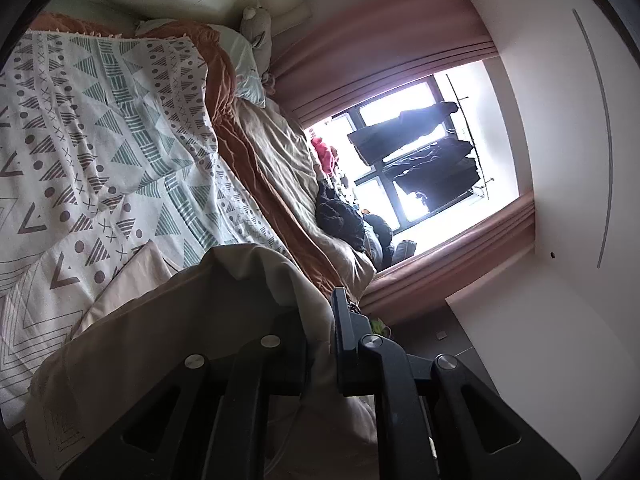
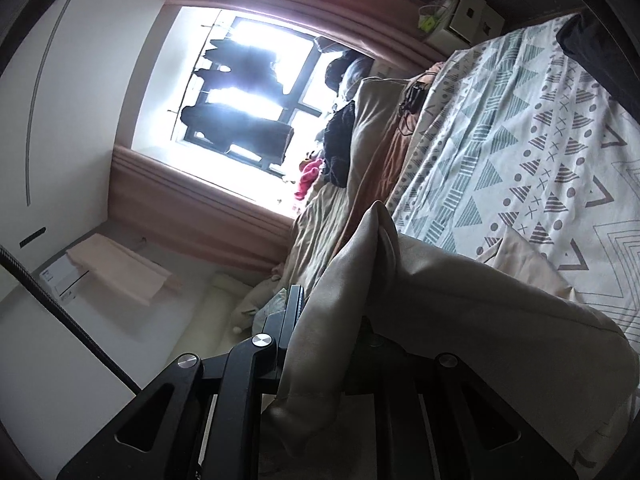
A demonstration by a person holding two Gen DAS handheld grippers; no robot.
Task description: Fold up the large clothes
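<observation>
A large beige garment (image 1: 168, 320) drapes over the patterned bedspread (image 1: 100, 140) and up into both grippers. My left gripper (image 1: 320, 344) is shut on a fold of the beige garment, which covers its left finger. In the right wrist view my right gripper (image 2: 328, 320) is shut on the same garment (image 2: 460, 304); a bunched fold rises between its fingers and hides the right one. Both views are rolled sideways, with the bed on one side.
An orange and tan duvet (image 1: 280, 168) lies bunched along the bed's far side, with dark clothes (image 1: 340, 216) on it by the window (image 1: 420, 152). Pillows and a plush toy (image 1: 258, 24) lie at the headboard. A white wall (image 1: 560, 160) and pink curtains frame the window.
</observation>
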